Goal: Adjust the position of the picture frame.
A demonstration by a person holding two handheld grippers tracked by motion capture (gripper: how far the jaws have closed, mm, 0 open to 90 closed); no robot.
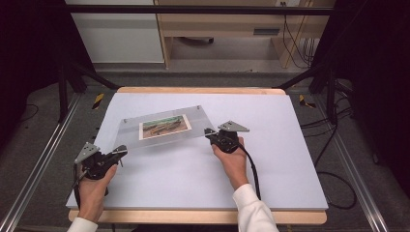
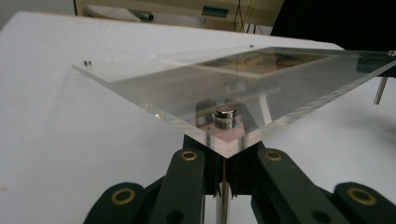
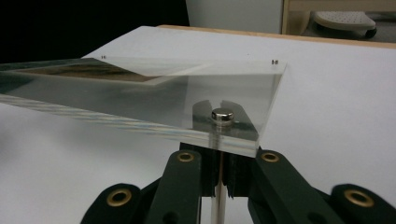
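Right, I have the clear frame (image 1: 164, 126) lifted off the white table (image 1: 270, 174) — a see-through plastic panel with a small landscape picture (image 1: 164, 127) sandwiched in its middle. It hangs between my two hands, near the centre of the table and a little to the left, its far edge raised and small metal studs at the corners.

My left gripper (image 1: 121, 152) sits at the near left corner of the frame. In the left gripper view its black jaws are drawn close together around a thin metal post (image 2: 224, 196) under that corner, just below a round silver stud (image 2: 225, 115) — so it is clamped on the frame there.

My right gripper (image 1: 209, 132) is at the near right corner. In the right gripper view the jaws are likewise narrow, pinching the post (image 3: 217, 196) beneath the stud (image 3: 222, 116) at that corner.

The person's white sleeve (image 1: 254, 208) shows at the bottom of the high view.
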